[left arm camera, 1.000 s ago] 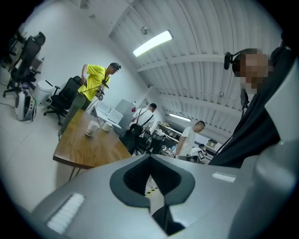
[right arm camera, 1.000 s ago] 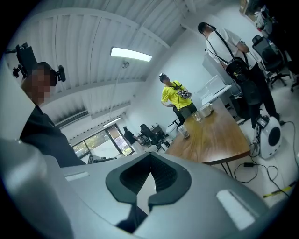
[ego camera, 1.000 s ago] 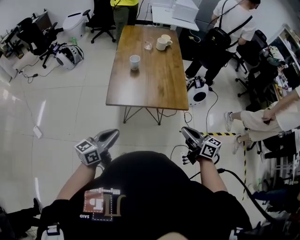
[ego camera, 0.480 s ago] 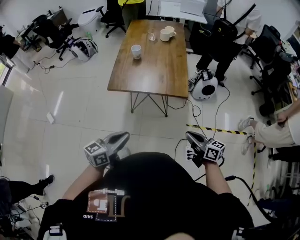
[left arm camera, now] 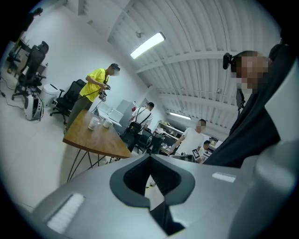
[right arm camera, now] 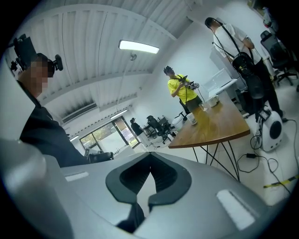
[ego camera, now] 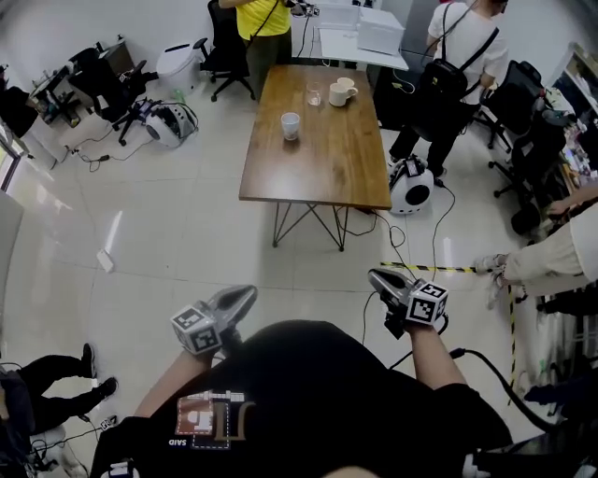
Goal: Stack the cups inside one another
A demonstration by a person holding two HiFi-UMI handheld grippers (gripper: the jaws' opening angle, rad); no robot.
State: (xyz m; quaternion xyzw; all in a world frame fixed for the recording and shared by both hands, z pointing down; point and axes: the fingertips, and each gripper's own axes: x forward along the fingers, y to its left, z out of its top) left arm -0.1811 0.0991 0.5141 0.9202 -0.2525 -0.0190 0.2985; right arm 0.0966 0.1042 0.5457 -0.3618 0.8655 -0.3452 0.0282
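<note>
My left gripper (ego camera: 241, 299) points toward two o'clock, my right gripper (ego camera: 381, 279) toward ten; both jaws closed, empty.

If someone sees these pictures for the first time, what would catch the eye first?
First comes the wooden table, standing alone on the pale floor well ahead of the person. It carries a white cup, a glass and white mugs towards its far end. Next come the left gripper and right gripper low in the head view, both shut and empty. A person in a yellow shirt stands beyond the table.
</note>
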